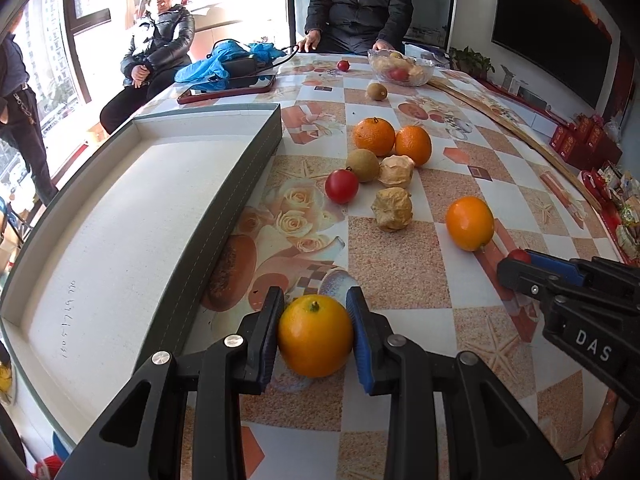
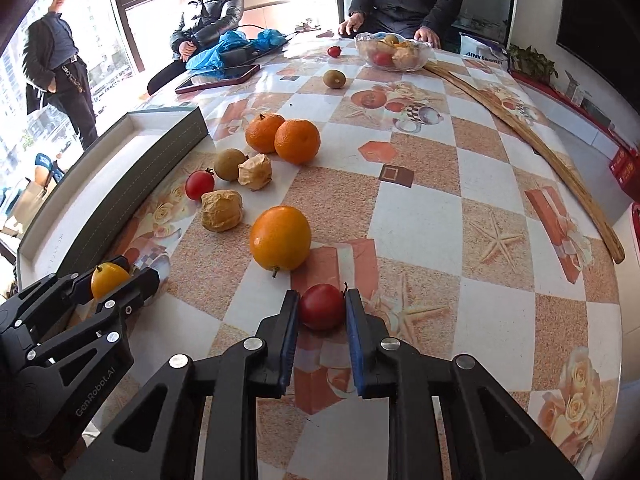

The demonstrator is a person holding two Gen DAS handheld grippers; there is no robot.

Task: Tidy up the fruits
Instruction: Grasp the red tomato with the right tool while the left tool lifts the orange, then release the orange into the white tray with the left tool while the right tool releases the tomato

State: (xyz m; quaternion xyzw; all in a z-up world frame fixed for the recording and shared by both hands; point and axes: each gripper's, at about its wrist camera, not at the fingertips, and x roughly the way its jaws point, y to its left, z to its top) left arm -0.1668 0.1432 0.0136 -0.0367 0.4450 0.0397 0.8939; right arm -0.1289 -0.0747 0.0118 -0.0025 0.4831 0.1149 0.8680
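Oranges and tomatoes are sitting loose on the table (image 2: pixel 500 184); the left gripper (image 1: pixel 315 334) is clamping 1 orange (image 1: pixel 315 336) while the right gripper (image 2: pixel 322 312) is squeezing 1 tomato (image 2: pixel 322 306). Both seem mid-pickup, so next each fruit is likely needing lifting toward the box (image 1: pixel 132 216) at 10 o'clock.

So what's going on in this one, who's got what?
A person is sorting fruit with two handheld grippers. The left gripper is closed on an orange right beside the open grey box, which holds no fruit in the part that shows. The right gripper pinches a small red tomato low over the table. More oranges, kiwis, another tomato and two papery husked fruits lie loose, and a glass bowl of fruit sits at the far end.
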